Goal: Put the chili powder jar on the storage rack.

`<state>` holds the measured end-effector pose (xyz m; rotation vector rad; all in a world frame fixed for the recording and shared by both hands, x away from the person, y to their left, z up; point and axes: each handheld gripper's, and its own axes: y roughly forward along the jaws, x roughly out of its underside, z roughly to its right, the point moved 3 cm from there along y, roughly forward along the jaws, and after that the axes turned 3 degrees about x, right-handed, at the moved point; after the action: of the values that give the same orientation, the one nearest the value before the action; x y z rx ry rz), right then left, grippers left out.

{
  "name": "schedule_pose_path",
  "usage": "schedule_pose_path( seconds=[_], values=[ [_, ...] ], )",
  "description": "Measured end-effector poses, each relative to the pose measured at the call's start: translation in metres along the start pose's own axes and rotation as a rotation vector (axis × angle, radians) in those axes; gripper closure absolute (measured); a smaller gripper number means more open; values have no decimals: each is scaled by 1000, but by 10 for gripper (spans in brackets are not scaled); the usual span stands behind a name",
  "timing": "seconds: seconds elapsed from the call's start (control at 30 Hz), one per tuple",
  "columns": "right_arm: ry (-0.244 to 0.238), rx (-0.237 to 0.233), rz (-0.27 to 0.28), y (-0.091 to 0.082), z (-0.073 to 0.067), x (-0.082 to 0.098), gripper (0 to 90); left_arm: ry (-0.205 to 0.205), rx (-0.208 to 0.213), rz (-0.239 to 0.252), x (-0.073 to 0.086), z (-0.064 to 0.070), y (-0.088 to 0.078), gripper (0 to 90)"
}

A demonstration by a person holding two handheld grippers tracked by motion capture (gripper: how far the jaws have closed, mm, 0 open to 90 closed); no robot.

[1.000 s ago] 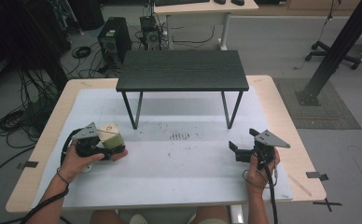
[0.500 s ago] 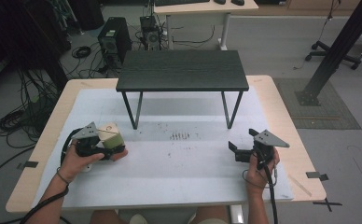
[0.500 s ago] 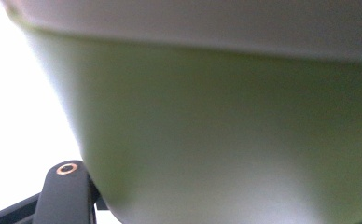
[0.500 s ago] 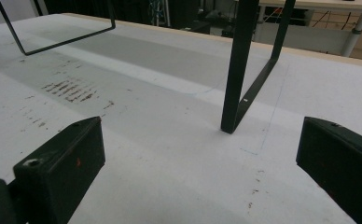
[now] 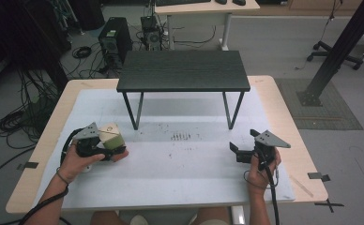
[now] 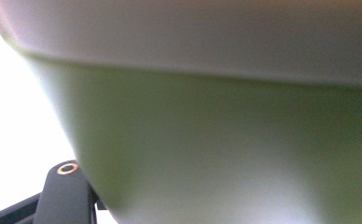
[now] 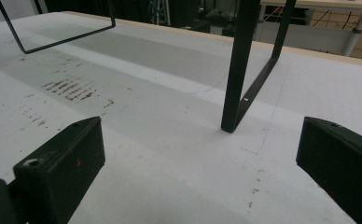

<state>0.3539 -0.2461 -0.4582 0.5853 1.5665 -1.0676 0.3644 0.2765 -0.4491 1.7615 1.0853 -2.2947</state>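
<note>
No brand, label or other writing can be read on anything here. The nearest thing to marking is a patch of small dark scuffs (image 5: 180,136) on the white mat (image 5: 189,173), just in front of the black stand (image 5: 183,71), between its two front legs.

The left gripper (image 5: 106,149) sits in front of the stand's left leg (image 5: 136,110) and a little to the left of it, low over the mat. Its jaws are clamped on a small cup (image 5: 110,135) with a cream top and an olive-green lower part. The cup lies tilted in the grip, just beside the grey plate on the gripper and close to the foot of that left leg. In the left gripper view the cup (image 6: 226,140) is pressed right up against the camera, blurred, with one black jaw tip showing beneath its left edge. The person's left hand (image 5: 77,161) wraps the gripper body, thumb reaching toward the cup.

The right gripper (image 5: 234,151) is in front of the stand's right leg (image 5: 235,110) and slightly to its right, held level above the mat by the right hand (image 5: 261,168). Its jaws stand wide apart with nothing between them and nothing touching them. In the right gripper view they frame bare mat and the foot of that leg (image 7: 242,65).
</note>
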Motion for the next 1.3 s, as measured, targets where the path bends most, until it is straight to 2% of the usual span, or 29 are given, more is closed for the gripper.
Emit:
schedule_pose_path(
  seconds=[0.37,0.57,0.8,0.93,1.13,1.3],
  values=[
    [0,3,2,0,0,0,11,13,-3,-13,-2,3,-4,296],
    [-2,3,4,0,0,0,11,24,8,2,-10,6,-10,297],
    [-5,1,-1,0,0,0,11,19,34,39,-30,9,-18,298],
    [-4,2,3,-1,0,0,11,39,30,33,-44,11,-21,298],
    [-6,-3,0,-1,0,0,11,57,46,55,-66,15,-25,299],
    [-7,-4,-2,-1,0,0,11,77,47,58,-89,16,-27,299]
  ],
)
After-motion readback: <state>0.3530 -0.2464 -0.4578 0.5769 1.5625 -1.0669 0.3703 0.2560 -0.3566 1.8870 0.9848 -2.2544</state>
